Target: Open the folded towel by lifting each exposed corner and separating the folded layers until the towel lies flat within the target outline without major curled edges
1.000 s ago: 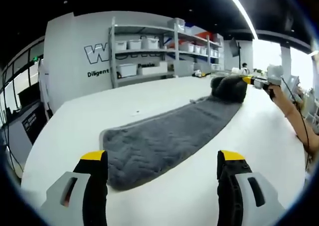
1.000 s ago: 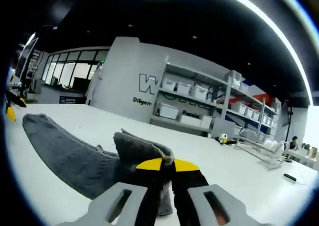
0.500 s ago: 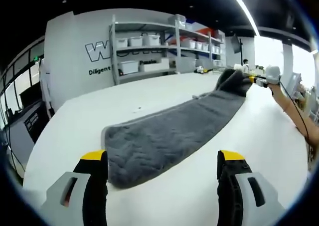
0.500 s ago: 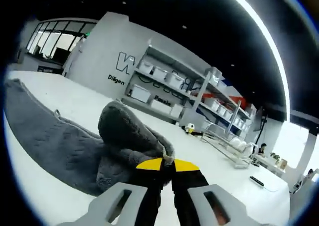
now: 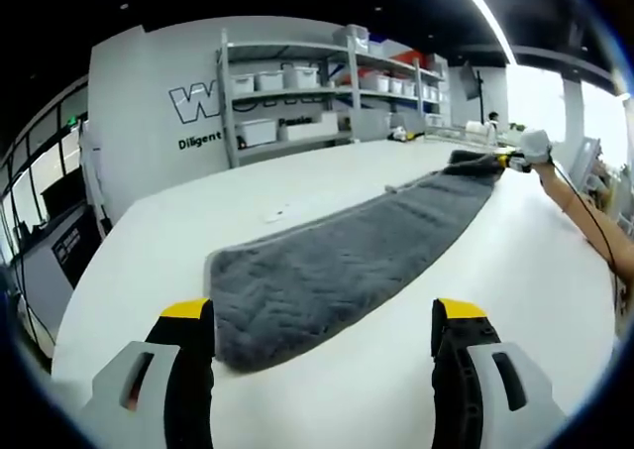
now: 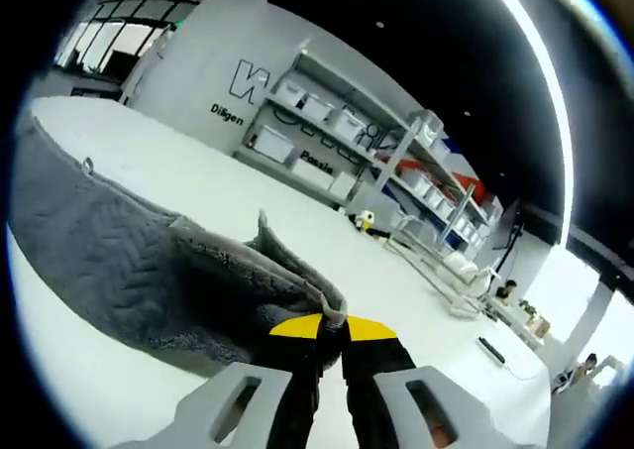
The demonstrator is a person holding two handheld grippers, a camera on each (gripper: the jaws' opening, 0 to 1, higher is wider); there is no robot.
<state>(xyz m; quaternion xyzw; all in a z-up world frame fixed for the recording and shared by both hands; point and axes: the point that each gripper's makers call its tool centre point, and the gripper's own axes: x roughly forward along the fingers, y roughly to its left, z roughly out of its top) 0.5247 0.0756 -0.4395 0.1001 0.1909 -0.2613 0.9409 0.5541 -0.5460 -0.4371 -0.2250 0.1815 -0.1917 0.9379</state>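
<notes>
Two grippers: right gripper [image 6: 332,327] pinches the grey towel's [image 5: 337,261] far corner, arm outstretched; left gripper [image 5: 324,320] spread wide above table [image 5: 158,241] edge, holding nothing.

Our left gripper view sits low at the towel [image 5: 342,261]'s near end, facing along it toward the shelves [image 5: 297,97]. Right gripper view hugs the far end, tilted; we share towel, table [image 6: 248,221], shelving.

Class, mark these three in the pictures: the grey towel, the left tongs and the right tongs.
grey towel [image 5: 327,271], left gripper view, middle of the spread cloth.
left tongs [image 5: 322,315], left gripper view, midway between the yellow tips.
right tongs [image 6: 333,327], right gripper view, between the closed yellow tips.
</notes>
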